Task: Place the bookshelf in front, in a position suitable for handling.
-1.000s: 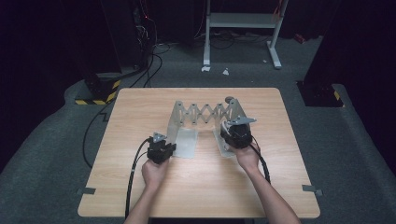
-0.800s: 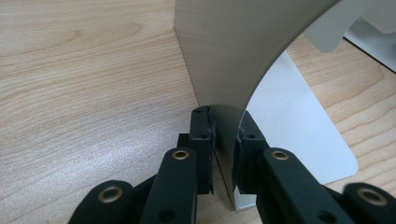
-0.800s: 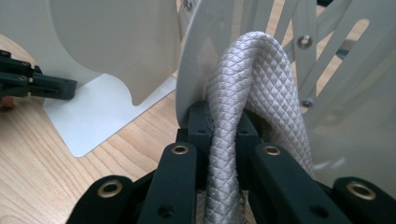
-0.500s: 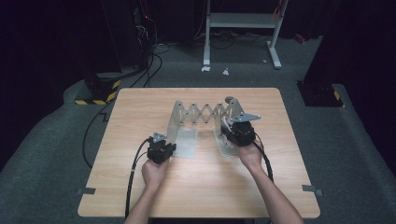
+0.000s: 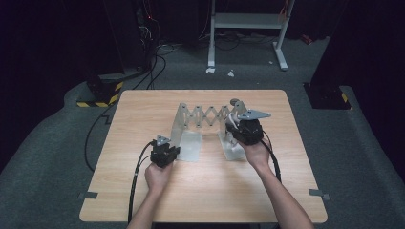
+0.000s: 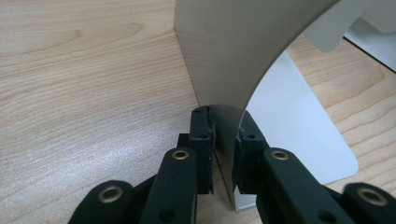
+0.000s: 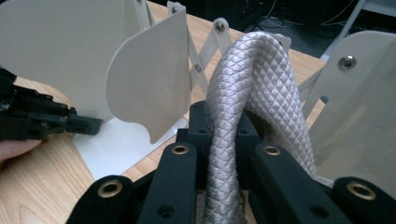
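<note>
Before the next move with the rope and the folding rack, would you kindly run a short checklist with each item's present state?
1. Left claw clamped on the rack's left end plate: ok.
2. Right claw shut on the grey braided rope: ok.
3. Rope loop between the rack's two end plates, right plate beside it: ok.
4. Rack extended and upright on the table: ok.
5. Rope's free ends unsnagged: cannot tell, hidden below the claw.

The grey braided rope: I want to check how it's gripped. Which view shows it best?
The right gripper view: the grey braided rope loops up, pinched between the right gripper fingers. The high view gives a pale glimpse; the left gripper view faces a metal panel.
</note>
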Tool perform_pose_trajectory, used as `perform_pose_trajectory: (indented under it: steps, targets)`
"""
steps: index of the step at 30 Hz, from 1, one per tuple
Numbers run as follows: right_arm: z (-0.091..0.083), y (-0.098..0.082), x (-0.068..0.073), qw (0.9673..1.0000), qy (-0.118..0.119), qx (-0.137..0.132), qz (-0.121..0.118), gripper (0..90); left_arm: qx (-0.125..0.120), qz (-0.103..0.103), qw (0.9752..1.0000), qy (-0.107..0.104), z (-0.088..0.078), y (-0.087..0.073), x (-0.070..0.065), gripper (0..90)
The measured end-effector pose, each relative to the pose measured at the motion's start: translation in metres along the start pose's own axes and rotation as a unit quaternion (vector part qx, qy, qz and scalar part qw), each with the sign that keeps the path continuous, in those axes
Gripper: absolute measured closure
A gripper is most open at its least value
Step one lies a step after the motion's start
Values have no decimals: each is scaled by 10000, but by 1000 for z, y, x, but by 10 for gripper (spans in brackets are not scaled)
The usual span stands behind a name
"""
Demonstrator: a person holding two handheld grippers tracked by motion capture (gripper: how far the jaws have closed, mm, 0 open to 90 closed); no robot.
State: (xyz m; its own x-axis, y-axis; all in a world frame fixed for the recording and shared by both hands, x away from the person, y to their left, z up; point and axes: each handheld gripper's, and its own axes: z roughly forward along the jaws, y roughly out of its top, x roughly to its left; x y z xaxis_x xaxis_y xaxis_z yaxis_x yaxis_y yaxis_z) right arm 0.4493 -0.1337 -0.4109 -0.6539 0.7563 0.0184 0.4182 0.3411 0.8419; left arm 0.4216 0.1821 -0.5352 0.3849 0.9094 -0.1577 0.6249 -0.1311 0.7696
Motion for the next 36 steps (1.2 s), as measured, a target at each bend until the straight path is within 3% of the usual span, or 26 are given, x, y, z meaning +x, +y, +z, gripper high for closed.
perform_pose_trajectory:
  steps: [14,30,36]
  targets:
    - [5,13,-4,9999,7,-59,134,834,2,10,10000,2,0,0,0,803]
    - [21,0,-10,9994,31,111,336,834,5,14,10000,-1,0,0,0,802]
    - [33,-9,-10,9988,-112,281,382,838,7,18,10000,-3,0,0,0,803]
